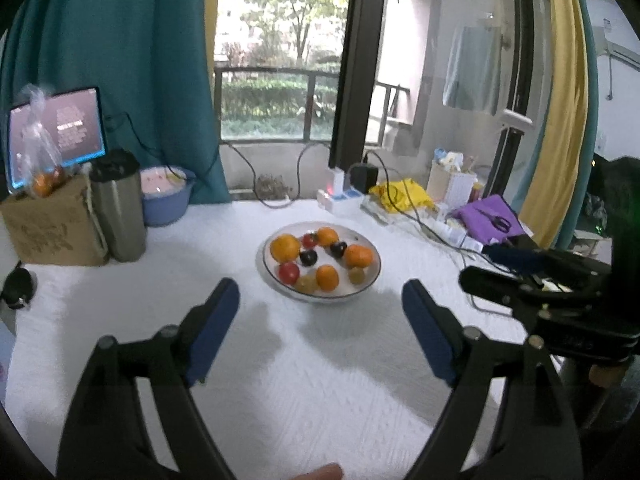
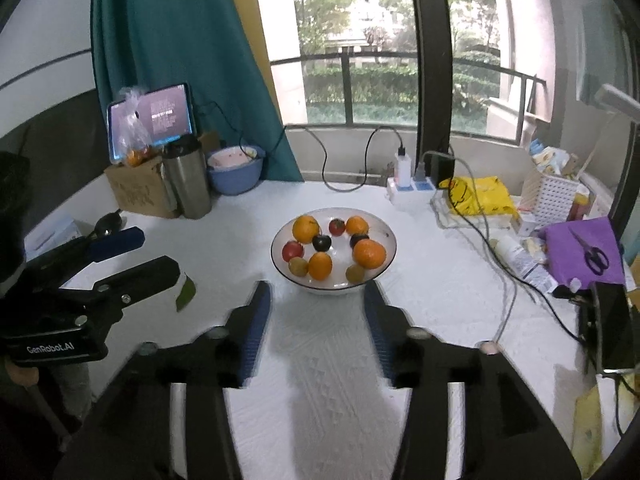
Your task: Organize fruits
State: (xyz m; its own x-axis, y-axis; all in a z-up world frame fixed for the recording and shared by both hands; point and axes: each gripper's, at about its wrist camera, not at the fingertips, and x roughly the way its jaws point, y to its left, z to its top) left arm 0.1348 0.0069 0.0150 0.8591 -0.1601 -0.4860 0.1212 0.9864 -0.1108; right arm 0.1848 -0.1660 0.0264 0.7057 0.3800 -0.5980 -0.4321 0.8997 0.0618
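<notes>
While my left gripper [image 1: 320, 300] and right gripper [image 2: 318, 302] gape empty, blur hides small fruits in the bowl [image 2: 280, 258] mid-table [image 1: 320, 380].

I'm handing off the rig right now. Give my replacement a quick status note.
Left gripper: open, empty, short of the bowl.
Right gripper: open, empty, just in front of the bowl.
Fruit: oranges, red tomatoes, dark plums and small greenish fruits all sit mixed in the bowl on the white table.
Done: nothing visibly sorted.
Left: pick and group the fruit.
</notes>
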